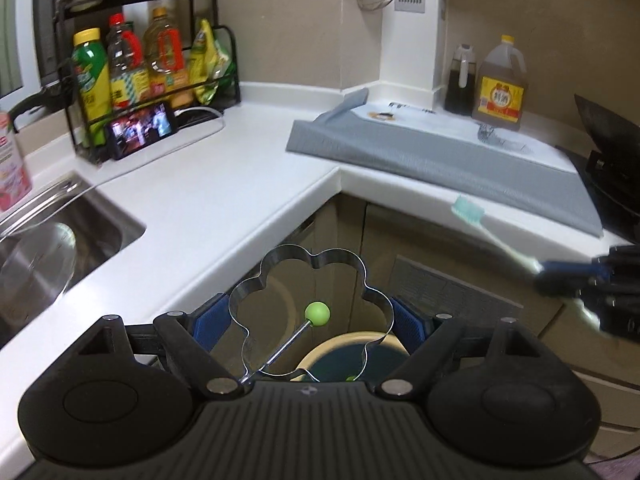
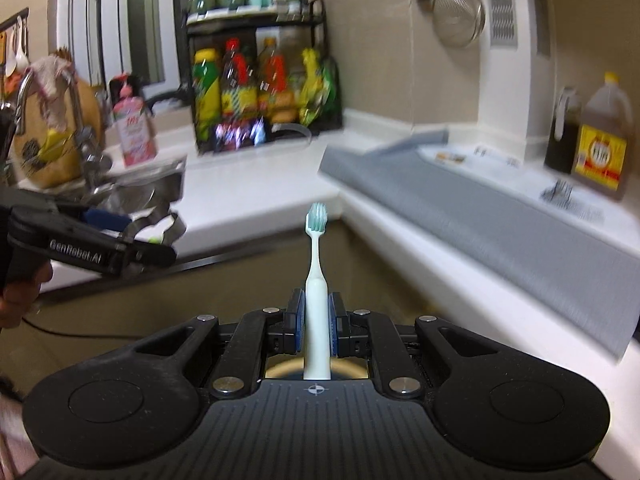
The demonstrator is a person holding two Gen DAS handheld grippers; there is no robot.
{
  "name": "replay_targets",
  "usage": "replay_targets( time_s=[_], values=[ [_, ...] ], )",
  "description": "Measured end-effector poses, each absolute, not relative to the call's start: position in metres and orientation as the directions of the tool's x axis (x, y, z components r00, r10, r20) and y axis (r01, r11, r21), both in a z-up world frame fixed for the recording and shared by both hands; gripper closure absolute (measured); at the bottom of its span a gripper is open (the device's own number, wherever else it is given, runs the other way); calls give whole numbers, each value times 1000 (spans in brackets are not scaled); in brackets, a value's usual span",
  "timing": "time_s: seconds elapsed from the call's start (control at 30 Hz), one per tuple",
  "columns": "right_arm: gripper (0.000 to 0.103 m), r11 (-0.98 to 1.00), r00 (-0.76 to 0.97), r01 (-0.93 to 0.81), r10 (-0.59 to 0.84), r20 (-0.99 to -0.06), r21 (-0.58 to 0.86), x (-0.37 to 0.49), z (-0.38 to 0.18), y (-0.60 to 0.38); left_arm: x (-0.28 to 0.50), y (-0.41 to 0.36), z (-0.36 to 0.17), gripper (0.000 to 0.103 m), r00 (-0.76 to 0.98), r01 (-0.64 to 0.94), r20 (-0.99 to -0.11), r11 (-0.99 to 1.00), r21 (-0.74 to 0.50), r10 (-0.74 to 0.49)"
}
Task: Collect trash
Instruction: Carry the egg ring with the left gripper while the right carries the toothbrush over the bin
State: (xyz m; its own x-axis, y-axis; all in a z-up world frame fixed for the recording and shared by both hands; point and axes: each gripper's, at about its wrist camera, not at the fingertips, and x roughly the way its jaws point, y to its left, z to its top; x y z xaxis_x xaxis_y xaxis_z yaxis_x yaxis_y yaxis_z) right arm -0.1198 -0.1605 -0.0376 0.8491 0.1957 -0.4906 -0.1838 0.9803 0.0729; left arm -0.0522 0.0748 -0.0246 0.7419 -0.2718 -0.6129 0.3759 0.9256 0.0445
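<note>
Left tongs (image 1: 312, 320) spread wide, gripping flower-shaped metal egg ring (image 1: 308, 312) over a bin (image 1: 340, 356) at 6 o'clock. Right tongs (image 2: 316, 326) clenched on toothbrush (image 2: 316, 280), bristles at 12. Beyond: white desk (image 1: 240, 184), grey mat (image 1: 440, 156) at 2, bottle rack (image 1: 148, 68) at 10.

surface: white countertop (image 1: 224, 184) | on it: grey mat (image 1: 460, 152), bottle rack (image 1: 148, 80), oil jug (image 1: 500, 88)

Bare countertop (image 1: 240, 184) beside bottle rack (image 1: 148, 64)
</note>
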Motion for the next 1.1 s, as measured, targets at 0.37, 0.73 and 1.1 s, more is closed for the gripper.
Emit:
replay_targets(
  time_s=[0.37, 0.73, 1.1],
  values=[
    [90, 974, 805, -208, 219, -552, 83, -141, -57, -133, -82, 75, -43, 15, 739, 355, -635, 931, 83, -225],
    [90, 974, 790, -210, 217, -574, 80, -136, -59, -129, -78, 77, -49, 15, 712, 361, -661, 931, 55, -237],
    [90, 974, 778, -211, 221, -587, 87, -131, -60, -127, -76, 73, -53, 15, 701, 375, -672, 925, 61, -239]
  ],
)
